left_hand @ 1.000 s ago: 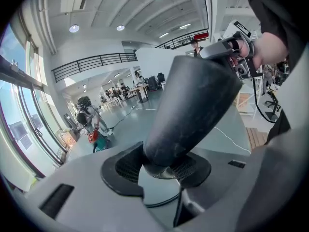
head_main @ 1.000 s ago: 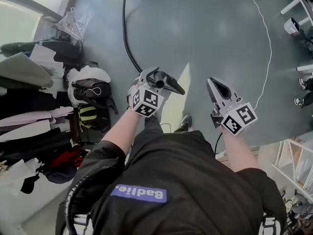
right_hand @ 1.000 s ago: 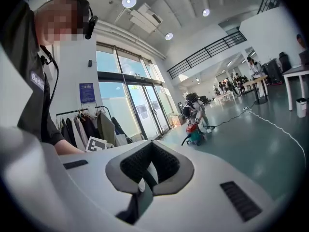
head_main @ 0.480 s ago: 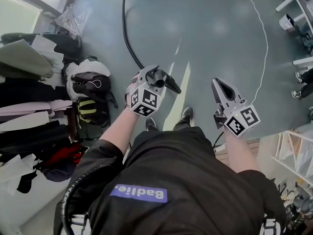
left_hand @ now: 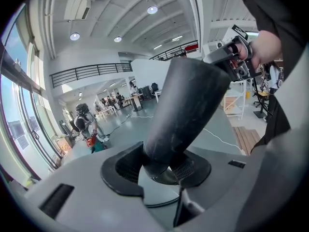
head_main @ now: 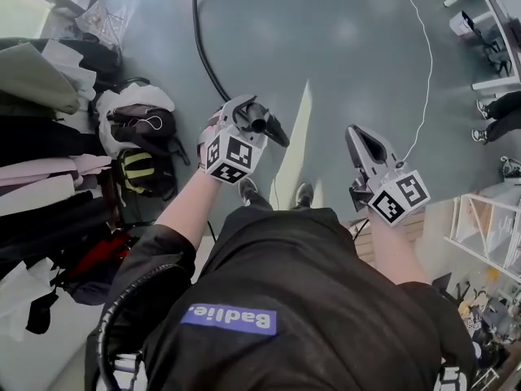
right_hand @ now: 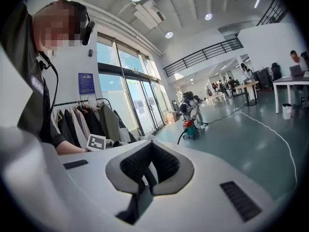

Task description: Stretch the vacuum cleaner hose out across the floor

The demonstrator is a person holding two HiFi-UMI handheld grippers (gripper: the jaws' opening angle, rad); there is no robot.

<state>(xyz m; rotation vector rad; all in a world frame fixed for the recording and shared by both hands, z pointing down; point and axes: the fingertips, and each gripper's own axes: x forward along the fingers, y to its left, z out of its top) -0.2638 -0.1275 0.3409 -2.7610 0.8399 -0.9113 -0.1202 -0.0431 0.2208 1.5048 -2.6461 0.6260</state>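
Left gripper view shows the left gripper [left_hand: 161, 173] clamped on the black nozzle [left_hand: 186, 105] at the hose's free end, the tube wedged between both pads and rising away at a tilt to the right. In the right gripper view the right gripper [right_hand: 150, 170] has its jaws pressed together with nothing between them, so it takes no part in the pull. From the head view, the hose [head_main: 207, 63] leaves the nozzle and runs away over the grey floor [head_main: 342, 47] in a long, gently bowed line that passes out of the top edge. The vacuum cleaner [right_hand: 189, 124], red and teal, stands well apart from the person. The task looks well advanced: most of the hose already lies drawn out, but the bow suggests slack remains, and the end is held up in the air, not yet laid down. The hose is slim, black and matte, with no kinks visible.
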